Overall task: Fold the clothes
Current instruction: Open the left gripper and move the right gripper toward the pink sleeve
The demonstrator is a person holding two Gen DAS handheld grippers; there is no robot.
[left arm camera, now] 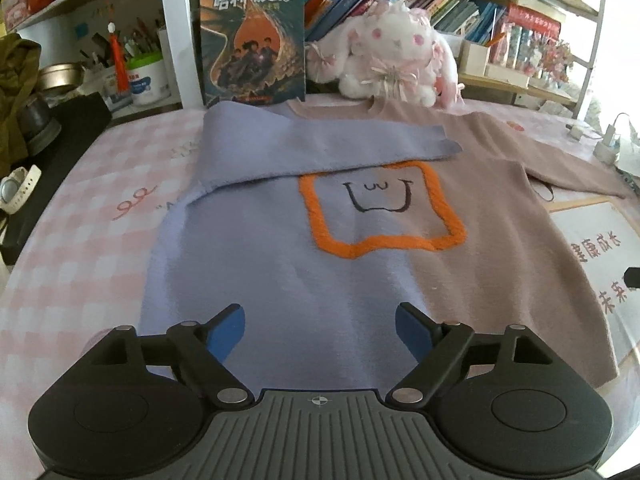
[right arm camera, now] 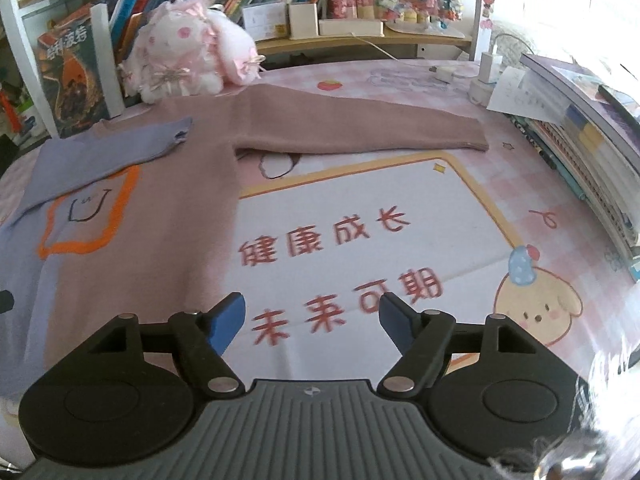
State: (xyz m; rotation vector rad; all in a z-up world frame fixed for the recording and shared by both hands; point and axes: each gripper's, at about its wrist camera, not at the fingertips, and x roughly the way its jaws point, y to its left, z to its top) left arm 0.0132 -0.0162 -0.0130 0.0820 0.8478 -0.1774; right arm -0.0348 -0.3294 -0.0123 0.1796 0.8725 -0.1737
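Note:
A sweater, half lavender and half dusty pink with an orange square and a face on the chest, lies flat on the table. Its lavender sleeve is folded across the chest. Its pink sleeve lies stretched out to the right. My left gripper is open and empty, just above the sweater's lower lavender part. My right gripper is open and empty, over the printed mat just right of the sweater's pink edge.
A plush rabbit and an upright book stand at the back by the bookshelves. A stack of books lies at the right edge. Chargers and cables sit at the back right. A watch lies far left.

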